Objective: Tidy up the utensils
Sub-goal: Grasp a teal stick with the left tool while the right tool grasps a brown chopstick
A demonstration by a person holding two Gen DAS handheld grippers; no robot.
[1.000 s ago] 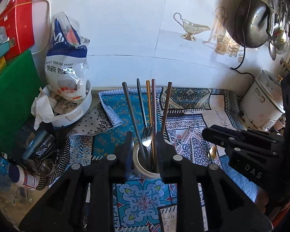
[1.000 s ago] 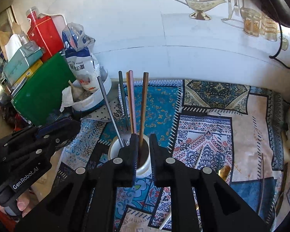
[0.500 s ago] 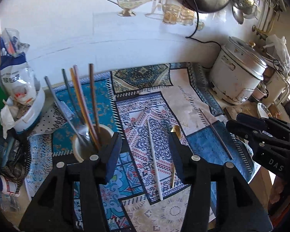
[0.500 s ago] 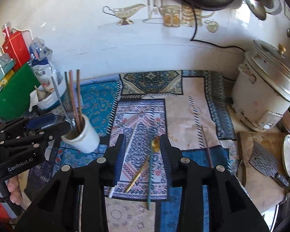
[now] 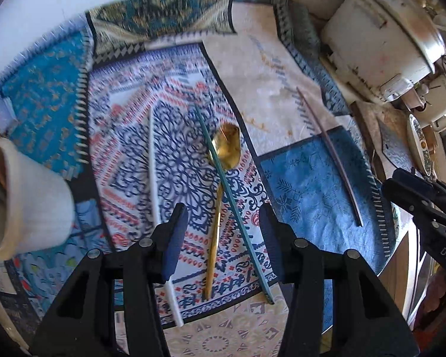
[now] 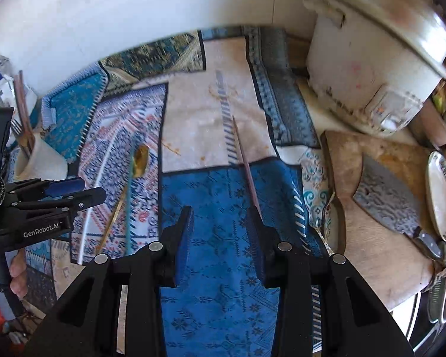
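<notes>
Kitchen counter under bright daylight

A patterned blue patchwork cloth [image 5: 309, 175] covers the counter against a white wall [image 6: 133, 9] — a worn white rice cooker [image 6: 371, 68] stands beside a wooden cutting board [image 6: 380, 250] bearing a cleaver [image 6: 386, 199].

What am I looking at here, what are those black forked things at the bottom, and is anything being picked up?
There is no robot arm here. A person holds a handheld clamp in each hand, and each clamp carries a wide-angle camera looking forward along its two fingers, so each picture is one clamp's own view.

In the left view, the left gripper has open jaws, just closing slightly, above a gold spoon, a teal chopstick and a white chopstick on a patterned cloth. A white cup sits at the left edge.

In the right view, the right gripper is also open, beside a dark chopstick. A rice cooker and a cleaver stand to the right.

Nothing is held.
</notes>
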